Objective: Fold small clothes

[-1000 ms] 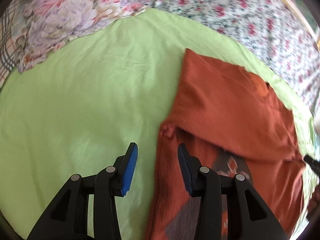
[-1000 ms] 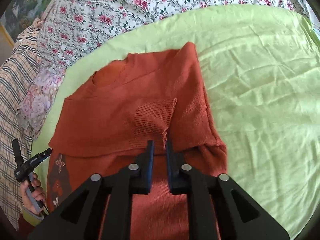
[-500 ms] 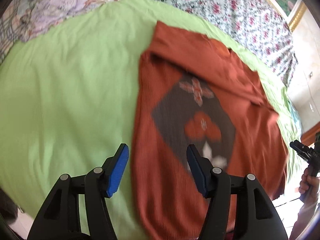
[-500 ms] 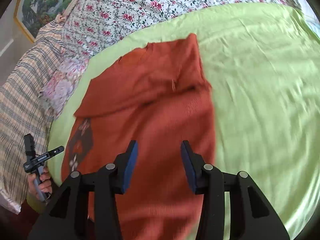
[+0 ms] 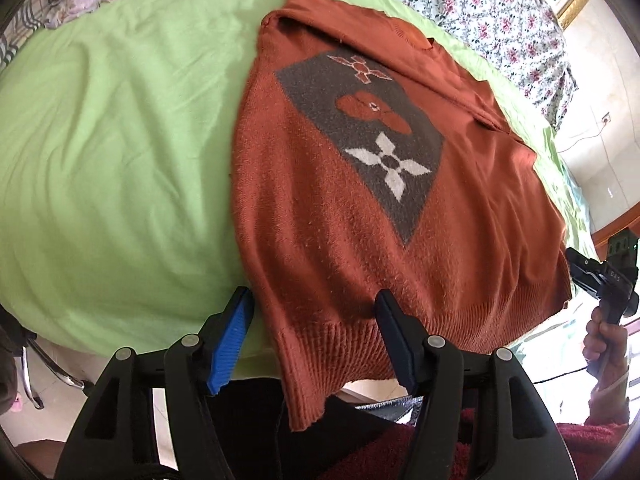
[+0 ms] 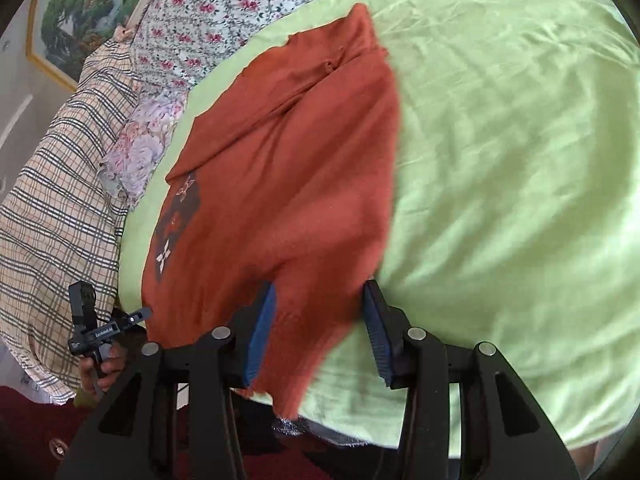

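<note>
While a rust-orange knitted sweater [image 5: 360, 216] lies flat on a bed's green sheet [image 5: 120, 140], its ribbed hem hanging over the near edge, the left tongs [image 5: 312, 336] are closing slightly and the right tongs [image 6: 320, 328] stand spread; both straddle the hem's corners without pinching.

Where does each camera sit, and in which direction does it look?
Left wrist: sits on the left gripper, looks down over the sweater's hem; open jaws straddle its left corner; the other hand shows far right.
Right wrist: sits on the right gripper, looks down at the sweater's other hem corner; open jaws straddle it; the other hand shows lower left.
Shared: sweater, green sheet, floral bedding.
</note>
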Demonstrator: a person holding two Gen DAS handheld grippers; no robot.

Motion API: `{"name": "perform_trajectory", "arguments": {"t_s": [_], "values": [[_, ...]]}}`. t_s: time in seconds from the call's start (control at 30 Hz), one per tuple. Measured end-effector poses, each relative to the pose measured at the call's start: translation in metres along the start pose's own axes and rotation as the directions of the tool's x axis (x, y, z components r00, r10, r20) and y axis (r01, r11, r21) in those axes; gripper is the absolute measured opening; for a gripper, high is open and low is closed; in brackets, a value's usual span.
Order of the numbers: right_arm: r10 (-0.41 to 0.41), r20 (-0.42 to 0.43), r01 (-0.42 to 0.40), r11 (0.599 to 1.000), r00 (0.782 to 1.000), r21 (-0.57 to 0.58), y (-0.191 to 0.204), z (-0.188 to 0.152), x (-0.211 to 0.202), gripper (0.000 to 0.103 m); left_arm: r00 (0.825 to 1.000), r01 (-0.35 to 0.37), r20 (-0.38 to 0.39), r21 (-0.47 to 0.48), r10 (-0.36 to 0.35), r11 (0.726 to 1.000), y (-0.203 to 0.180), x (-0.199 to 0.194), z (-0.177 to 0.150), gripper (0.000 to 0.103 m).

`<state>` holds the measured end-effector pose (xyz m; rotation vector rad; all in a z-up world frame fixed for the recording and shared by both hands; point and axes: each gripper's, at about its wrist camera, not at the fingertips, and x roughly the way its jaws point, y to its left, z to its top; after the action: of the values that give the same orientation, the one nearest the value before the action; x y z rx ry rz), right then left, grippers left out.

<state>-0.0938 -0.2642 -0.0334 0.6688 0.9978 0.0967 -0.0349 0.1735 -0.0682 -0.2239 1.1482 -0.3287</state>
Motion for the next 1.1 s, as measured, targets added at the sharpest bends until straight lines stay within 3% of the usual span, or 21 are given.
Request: {"name": "perform_trajectory", "arguments": {"t_s": [0.03, 0.07, 0.1, 0.13, 0.37, 0.43, 0.57, 0.67, 0.83, 0.93, 1.03, 1.1], "values": [[0.008, 0.003, -0.008, 1.000, 1.000, 0.001, 0.001, 0.000, 0.001, 0.031, 1.000, -0.002, 0.006, -0.001, 0.002, 1.000, 0.000, 0.000, 0.000, 0.055], [0.010, 0.003, -0.010, 1.000, 1.000, 0.007, 0.000, 0.000, 0.002, 0.006, 1.000, -0.005, 0.012, -0.001, 0.005, 1.000, 0.000, -0.001, 0.001, 0.040], [0.015, 0.001, -0.015, 1.000, 1.000, 0.020, -0.001, 0.000, 0.001, 0.007, 1.000, -0.003, 0.016, -0.001, 0.003, 1.000, 0.002, -0.003, 0.001, 0.019], [0.026, 0.008, -0.026, 0.999, 1.000, 0.037, -0.004, -0.003, -0.003, 0.007, 1.000, 0.006, 0.014, -0.002, -0.006, 1.000, 0.003, -0.003, 0.004, 0.008], [0.048, 0.060, -0.050, 0.998, 0.997, 0.023, -0.019, -0.024, -0.056, 0.006, 0.997, 0.051, 0.059, 0.034, -0.053, 0.998, 0.008, -0.023, 0.001, 0.007], [0.042, 0.042, -0.043, 0.999, 0.998, 0.025, -0.025, -0.029, -0.050, 0.006, 0.997, 0.070, 0.039, 0.020, -0.071, 0.997, 0.013, -0.018, 0.000, 0.008], [0.075, 0.022, -0.076, 0.995, 0.997, 0.057, -0.032, -0.030, -0.037, 0.009, 0.993, 0.120, 0.004, -0.007, -0.120, 0.993, 0.024, -0.009, -0.008, 0.022], [0.098, 0.021, -0.099, 0.993, 0.995, 0.063, -0.035, -0.032, -0.037, 0.014, 0.988, 0.151, 0.008, -0.009, -0.151, 0.988, 0.028, -0.007, -0.013, 0.022], [0.145, -0.025, -0.144, 0.989, 0.989, 0.034, -0.034, -0.044, -0.035, 0.018, 0.982, 0.191, 0.008, 0.028, -0.191, 0.981, 0.023, -0.003, -0.016, 0.019], [0.180, -0.044, -0.179, 0.983, 0.983, 0.031, -0.029, -0.049, -0.024, 0.018, 0.982, 0.188, 0.013, 0.064, -0.189, 0.980, 0.018, -0.006, -0.019, 0.010], [0.168, -0.040, -0.169, 0.986, 0.985, -0.004, -0.018, -0.055, -0.020, 0.007, 0.980, 0.184, 0.070, 0.071, -0.189, 0.980, 0.017, -0.020, -0.023, 0.007], [0.173, -0.023, -0.173, 0.985, 0.985, -0.004, -0.017, -0.057, -0.024, 0.007, 0.974, 0.196, 0.100, 0.064, -0.202, 0.979, 0.016, -0.030, -0.021, 0.006]]}}
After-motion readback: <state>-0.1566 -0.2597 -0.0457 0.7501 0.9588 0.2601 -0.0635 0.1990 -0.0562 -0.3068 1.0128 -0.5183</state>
